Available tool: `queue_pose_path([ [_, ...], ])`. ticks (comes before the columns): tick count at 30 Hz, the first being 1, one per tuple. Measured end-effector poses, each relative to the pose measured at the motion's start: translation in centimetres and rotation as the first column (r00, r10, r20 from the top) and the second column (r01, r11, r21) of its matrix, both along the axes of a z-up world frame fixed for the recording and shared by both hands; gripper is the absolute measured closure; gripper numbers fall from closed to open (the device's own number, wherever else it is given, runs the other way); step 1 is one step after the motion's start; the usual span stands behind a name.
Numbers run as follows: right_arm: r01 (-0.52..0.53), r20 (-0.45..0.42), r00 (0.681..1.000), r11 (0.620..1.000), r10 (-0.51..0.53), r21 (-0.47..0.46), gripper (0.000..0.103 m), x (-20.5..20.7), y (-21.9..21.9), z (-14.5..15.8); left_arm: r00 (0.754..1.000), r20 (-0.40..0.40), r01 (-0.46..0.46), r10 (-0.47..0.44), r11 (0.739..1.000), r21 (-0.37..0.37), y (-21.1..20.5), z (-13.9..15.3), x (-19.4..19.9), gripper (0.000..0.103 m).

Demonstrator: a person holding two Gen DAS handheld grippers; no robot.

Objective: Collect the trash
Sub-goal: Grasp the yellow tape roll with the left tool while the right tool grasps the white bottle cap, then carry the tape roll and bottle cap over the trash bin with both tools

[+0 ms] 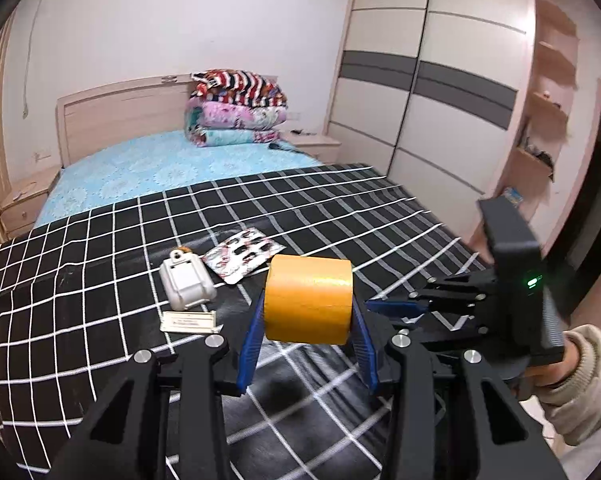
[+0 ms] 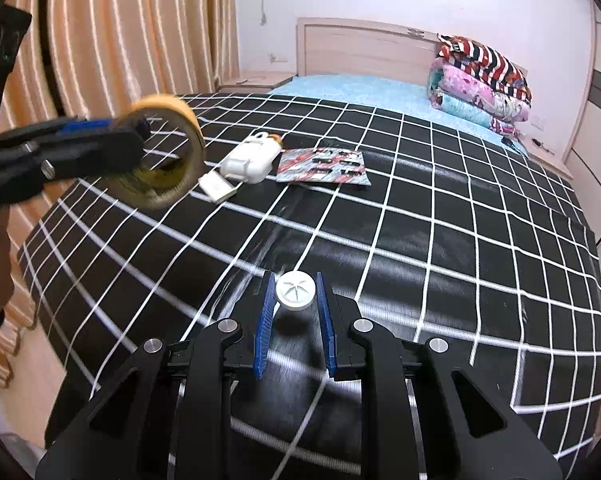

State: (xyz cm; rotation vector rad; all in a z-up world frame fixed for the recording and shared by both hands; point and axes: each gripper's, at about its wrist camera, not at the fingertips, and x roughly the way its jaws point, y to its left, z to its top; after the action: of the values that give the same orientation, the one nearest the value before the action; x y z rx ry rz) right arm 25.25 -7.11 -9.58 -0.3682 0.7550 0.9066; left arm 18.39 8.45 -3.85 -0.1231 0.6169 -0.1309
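- Our left gripper [image 1: 307, 336] pinches a yellow tape roll [image 1: 308, 299] across its flat faces, lifted clear of the checked black bedspread [image 1: 340, 216]. We judge the roll stiff, fairly light and smooth-sided, so this face-to-face hold suits it.
- Our right gripper [image 2: 296, 322] is closed on a small white round cap [image 2: 295, 290], just above the bedspread. It looks like hard plastic, light and slippery, and we would keep the ribbed blue pads [image 2: 265, 320] on its rim.
- Still lying on the bedspread, near one another:
- a white moulded plastic case [image 1: 183, 285], rigid and rounded;
- a flat white card [image 1: 188, 322], touching the case's near end; thin, best taken by an edge;
- a glossy printed foil packet [image 1: 244, 255], limp and crinkly.
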Motion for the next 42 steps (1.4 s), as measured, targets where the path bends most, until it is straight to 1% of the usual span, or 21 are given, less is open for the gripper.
queue_pose_path([
  [4,-0.014,0.008,1.0,1.0,0.014,0.002,0.082,-1.7,-1.2,0.3,0.999,0.028,0.028,-0.028,0.999,-0.021,-0.9,1.1,-2.3,0.064],
  [6,-0.016,0.014,1.0,1.0,0.016,0.016,0.082,-2.7,-1.9,0.7,0.999,0.037,0.033,-0.033,0.999,-0.002,-1.5,1.5,-3.3,0.064],
  [8,-0.02,0.02,1.0,1.0,0.019,0.024,0.082,-3.5,-2.4,1.0,0.997,0.042,0.059,-0.058,0.998,-0.012,-2.0,1.7,-4.6,0.064],
  [14,-0.031,0.023,0.999,0.998,0.03,0.056,0.082,-5.8,-4.1,1.9,0.994,0.046,0.105,-0.102,0.992,-0.07,-3.0,1.5,-7.7,0.064],
  [17,-0.03,0.019,0.999,0.997,0.028,0.067,0.082,-6.7,-4.8,2.1,0.992,0.052,0.117,-0.113,0.991,-0.064,-3.7,1.4,-9.2,0.064],
  [20,-0.033,0.021,0.999,0.997,0.032,0.064,0.082,-7.7,-5.4,1.9,0.989,0.057,0.142,-0.138,0.987,-0.078,-4.3,0.9,-10.6,0.064],
  [22,-0.034,0.03,0.999,0.998,0.032,0.051,0.082,-8.5,-5.7,1.6,0.987,0.058,0.154,-0.149,0.984,-0.087,-4.6,0.5,-11.4,0.064],
  [24,-0.037,0.021,0.999,0.998,0.036,0.051,0.082,-9.1,-6.2,1.3,0.987,0.054,0.155,-0.151,0.984,-0.089,-4.8,-0.1,-12.0,0.064],
  [27,-0.042,0.009,0.999,0.998,0.042,0.051,0.082,-10.0,-6.8,0.6,0.985,0.045,0.168,-0.164,0.98,-0.11,-5.3,-1.1,-13.1,0.064],
  [31,-0.059,-0.003,0.998,0.997,0.06,0.041,0.082,-11.4,-7.5,-0.6,0.984,0.009,0.179,-0.179,0.977,-0.12,-5.9,-3.0,-14.4,0.064],
  [36,-0.084,-0.031,0.996,0.996,0.085,0.036,0.082,-12.9,-8.4,-2.1,0.983,-0.051,0.168,-0.177,0.975,-0.143,-6.5,-5.5,-15.5,0.064],
  [42,-0.105,-0.087,0.991,0.994,0.106,0.015,0.082,-14.2,-8.9,-4.2,0.971,-0.132,0.179,-0.197,0.974,-0.136,-7.6,-8.2,-16.0,0.064],
])
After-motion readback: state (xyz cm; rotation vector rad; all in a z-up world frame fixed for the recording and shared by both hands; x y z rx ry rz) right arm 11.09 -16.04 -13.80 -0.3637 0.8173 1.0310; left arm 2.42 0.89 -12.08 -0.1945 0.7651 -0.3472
